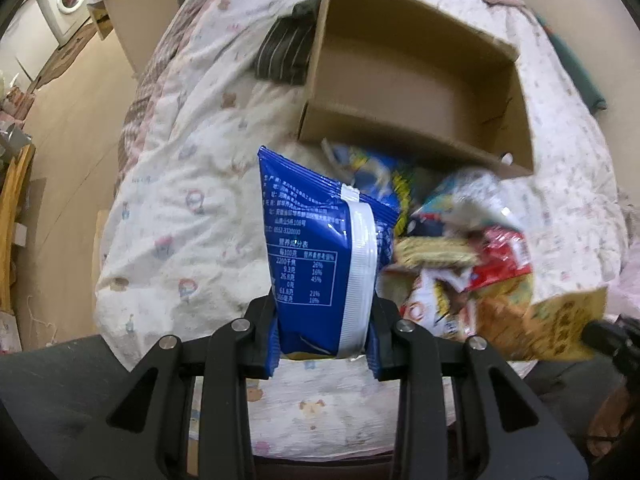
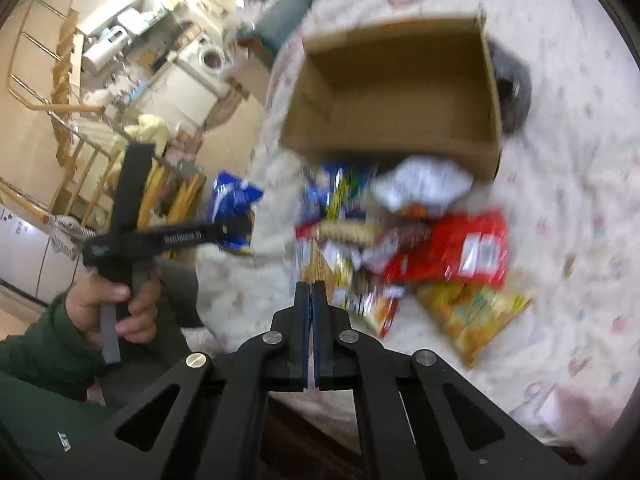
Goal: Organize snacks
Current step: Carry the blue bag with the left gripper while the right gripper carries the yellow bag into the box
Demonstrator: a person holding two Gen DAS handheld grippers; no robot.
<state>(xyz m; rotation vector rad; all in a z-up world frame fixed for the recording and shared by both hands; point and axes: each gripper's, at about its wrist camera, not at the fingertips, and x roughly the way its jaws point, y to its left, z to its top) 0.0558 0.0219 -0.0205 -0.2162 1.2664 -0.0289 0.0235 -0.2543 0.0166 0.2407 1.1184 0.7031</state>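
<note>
Snacks: my left tool point(image 1: 325, 334) pinches the blue packet point(image 1: 320, 264) above the bed's point(image 1: 180, 200) near edge; right tool point(image 2: 312, 300) pressed together, empty. Pile point(image 2: 400, 248) lies before the cardboard box point(image 1: 420, 80). The slick packet might slip.

Your left gripper point(image 1: 324, 336) pinches a blue packet point(image 1: 320, 264) by its lower end, white back seam facing you, the bag standing upright above a patterned quilt point(image 1: 180, 184). Beyond it, a heap of snacks point(image 1: 452, 248) lies blurred just in front of an open cardboard box point(image 1: 400, 76). A dark striped cloth point(image 1: 286, 54) rests against the box's left wall.
</note>
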